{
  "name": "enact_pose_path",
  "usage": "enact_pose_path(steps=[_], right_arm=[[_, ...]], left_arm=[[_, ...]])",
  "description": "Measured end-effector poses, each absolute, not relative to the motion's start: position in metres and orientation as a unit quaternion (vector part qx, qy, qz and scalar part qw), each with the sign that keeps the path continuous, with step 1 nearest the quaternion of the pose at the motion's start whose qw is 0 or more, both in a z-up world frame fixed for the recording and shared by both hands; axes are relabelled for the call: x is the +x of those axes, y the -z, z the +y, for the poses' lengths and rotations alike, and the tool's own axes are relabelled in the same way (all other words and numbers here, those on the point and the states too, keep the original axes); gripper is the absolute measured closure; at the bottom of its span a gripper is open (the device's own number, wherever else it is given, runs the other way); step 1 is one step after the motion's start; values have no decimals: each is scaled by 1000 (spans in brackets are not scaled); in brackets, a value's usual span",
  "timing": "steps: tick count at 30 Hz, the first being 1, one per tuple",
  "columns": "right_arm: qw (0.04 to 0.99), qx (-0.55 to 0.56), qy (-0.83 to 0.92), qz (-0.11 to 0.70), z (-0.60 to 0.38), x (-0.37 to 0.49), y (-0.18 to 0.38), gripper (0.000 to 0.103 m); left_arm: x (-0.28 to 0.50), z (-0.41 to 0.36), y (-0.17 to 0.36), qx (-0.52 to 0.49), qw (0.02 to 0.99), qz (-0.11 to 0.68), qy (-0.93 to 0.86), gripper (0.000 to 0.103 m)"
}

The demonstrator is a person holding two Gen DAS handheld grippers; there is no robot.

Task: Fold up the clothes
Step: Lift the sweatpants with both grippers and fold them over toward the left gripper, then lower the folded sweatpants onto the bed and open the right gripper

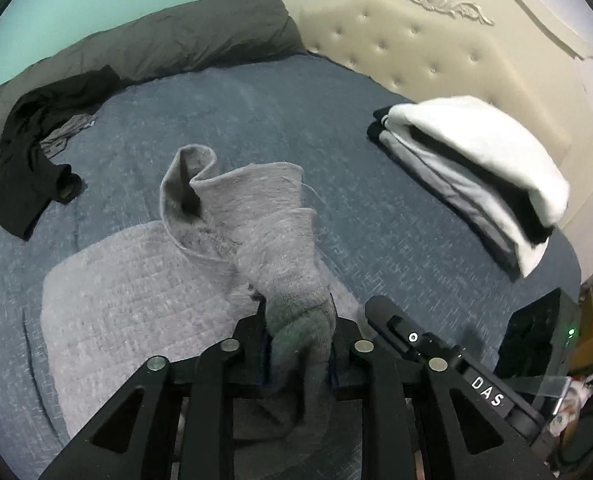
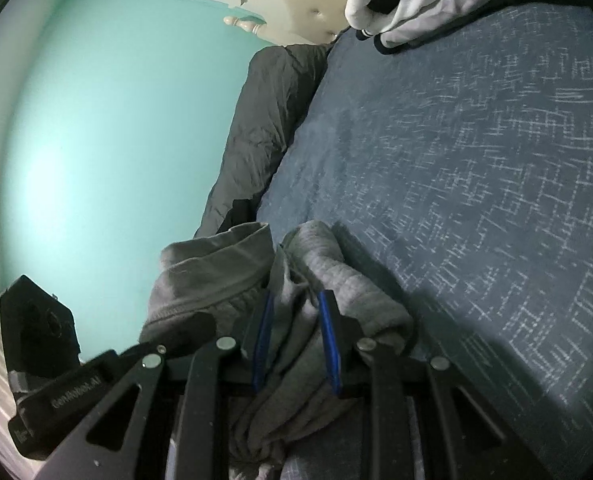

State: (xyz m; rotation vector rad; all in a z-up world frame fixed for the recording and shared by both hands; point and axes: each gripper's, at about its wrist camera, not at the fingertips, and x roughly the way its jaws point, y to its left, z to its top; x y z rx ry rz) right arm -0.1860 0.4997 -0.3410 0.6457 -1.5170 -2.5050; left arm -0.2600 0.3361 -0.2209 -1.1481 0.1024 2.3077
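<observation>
Black gripper [image 2: 296, 312], blue pads [image 2: 330, 344], silver screws

A pale grey quilted garment [image 1: 144, 288] is seen at lower centre on a dark blue bedspread [image 1: 256, 120] flecked with white hatching. A black garment [image 1: 28, 152] lies at left; a white, black and grey folded stack [image 1: 476, 176] at right. The wall [image 2: 96, 120] is turquoise, the tufted headboard [image 1: 436, 52] cream.

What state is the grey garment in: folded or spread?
Half-folded: the grey garment lies partly flat on the bed, one bunched end lifted.
</observation>
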Motion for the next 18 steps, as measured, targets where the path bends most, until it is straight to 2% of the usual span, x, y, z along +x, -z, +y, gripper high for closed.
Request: enact_pose_path(steps=[5, 8, 12, 18], right_arm=[[78, 215, 835, -500, 498, -188, 339, 78], [76, 215, 837, -497, 499, -191, 337, 77], [74, 204, 836, -504, 503, -187, 336, 61], [99, 175, 832, -516, 504, -185, 329, 41]], left_arm=[[-253, 324, 193, -412, 289, 27, -864, 63], [-252, 314, 175, -396, 289, 22, -871, 63], [-254, 288, 166, -392, 263, 22, -881, 63], [-257, 249, 194, -416, 211, 37, -883, 63]])
